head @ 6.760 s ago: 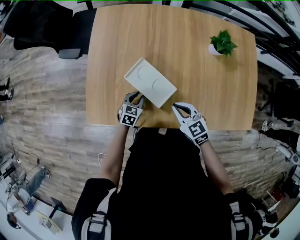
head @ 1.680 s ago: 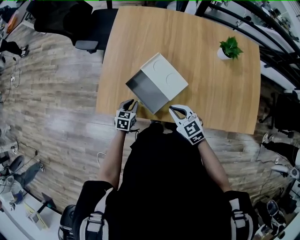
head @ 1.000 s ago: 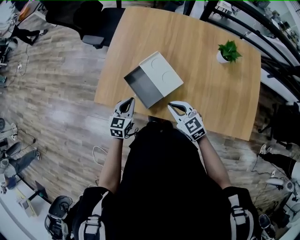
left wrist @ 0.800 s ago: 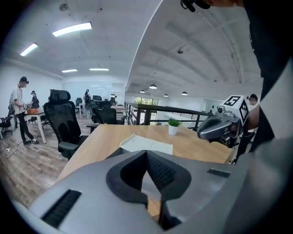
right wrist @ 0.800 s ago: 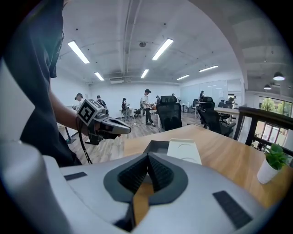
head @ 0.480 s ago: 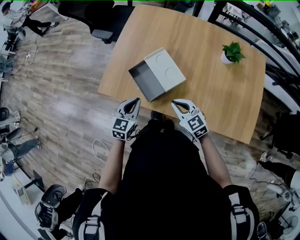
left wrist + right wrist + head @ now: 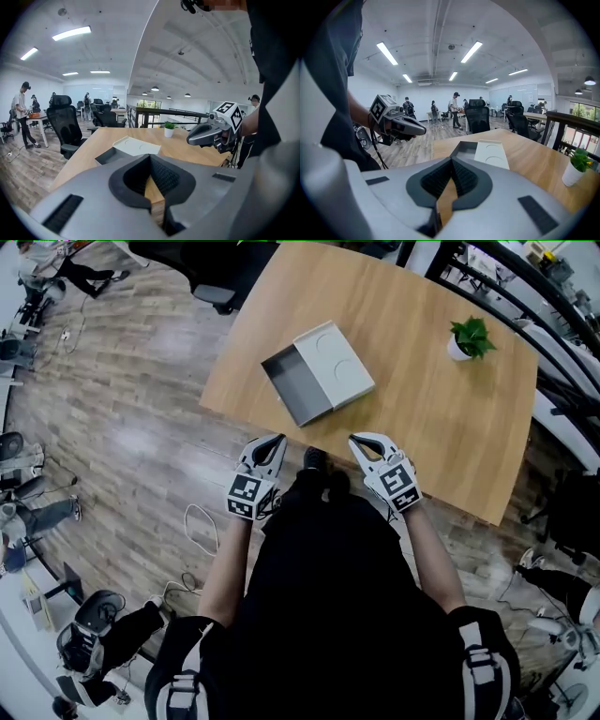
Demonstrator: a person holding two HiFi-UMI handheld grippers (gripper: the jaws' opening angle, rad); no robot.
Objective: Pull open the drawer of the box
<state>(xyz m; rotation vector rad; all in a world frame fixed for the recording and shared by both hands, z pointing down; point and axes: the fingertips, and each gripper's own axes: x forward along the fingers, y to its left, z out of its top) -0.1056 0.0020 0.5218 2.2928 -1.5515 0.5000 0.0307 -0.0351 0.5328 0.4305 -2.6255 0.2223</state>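
The white box (image 7: 336,360) lies near the table's front edge, and its grey drawer (image 7: 294,390) is pulled out toward the left corner, empty. Both grippers hang short of the table edge, apart from the box. My left gripper (image 7: 273,441) is shut and holds nothing, and my right gripper (image 7: 357,440) is the same. In the left gripper view the box (image 7: 137,146) and drawer (image 7: 107,157) lie beyond my left gripper (image 7: 151,161), with the right gripper (image 7: 191,139) alongside. The right gripper view has the box (image 7: 492,155), drawer (image 7: 464,150), my right gripper (image 7: 452,162) and the left gripper (image 7: 423,131).
A small potted plant (image 7: 469,337) stands at the far right of the wooden table (image 7: 441,418). A black office chair (image 7: 211,268) is at the table's far left, black railings (image 7: 553,324) run along the right, and people stand on the plank floor (image 7: 122,418) at left.
The drawer, shut 6.8 s ago, stands open. Both grippers have drawn back from the box, off the table edge, and the view has backed away from the table.
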